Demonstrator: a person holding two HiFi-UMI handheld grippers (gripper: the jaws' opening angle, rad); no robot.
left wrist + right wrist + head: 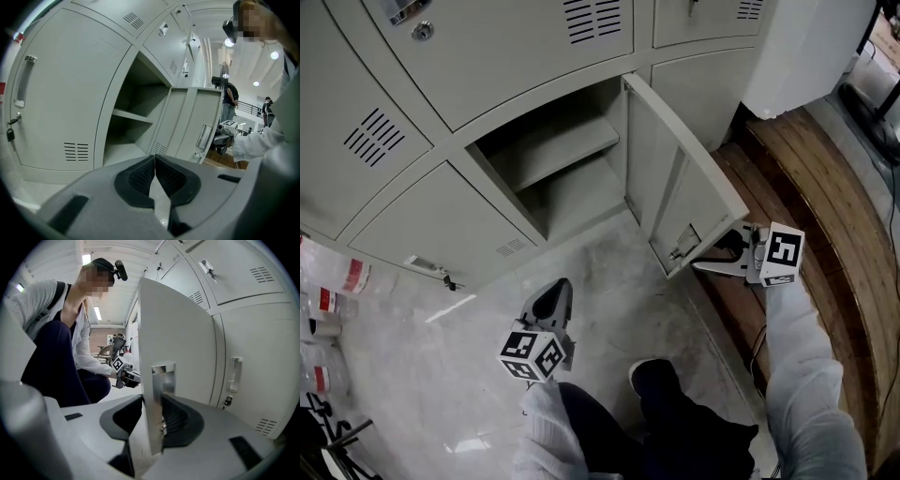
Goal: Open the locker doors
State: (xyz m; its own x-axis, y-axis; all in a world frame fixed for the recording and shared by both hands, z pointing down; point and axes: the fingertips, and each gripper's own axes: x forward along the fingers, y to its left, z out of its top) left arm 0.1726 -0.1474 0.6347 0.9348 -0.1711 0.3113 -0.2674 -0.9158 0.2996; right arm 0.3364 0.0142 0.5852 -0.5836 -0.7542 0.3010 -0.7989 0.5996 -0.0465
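While the left gripper [558, 289] hangs over the floor [609, 253] in front of the locker [553, 178], the right gripper [712, 255] holds that locker's door [675, 178]. The locker sits in the bottom row. Its door stands swung wide out from it, with the free edge well away from the opening and toward the person.

Seen in the right gripper view, the jaws straddle that free edge with one pad on each face of the door [173, 324], level with the metal handle [162, 378]. They are clamped on the door there, and the right gripper [152, 399] points slightly downward.

Seen in the left gripper view, the left gripper [155, 157] faces the locker from the front. Its jaws are closed, tip against tip, with nothing between them. It touches neither the locker nor the door [197, 117].

Inside the locker a shelf [558, 150] splits the space into an upper and a lower compartment.

Left of the locker, the neighbouring door [441, 225] is closed, and a key [447, 279] hangs at its lock. The doors above the locker are closed too. Right of the locker, past the open door, run wooden boards [806, 187]. Far left of the locker, clear containers [342, 277] with red labels stand on the floor.

The person crouches in front of the locker in white sleeves [802, 375], with one gripper in each hand.
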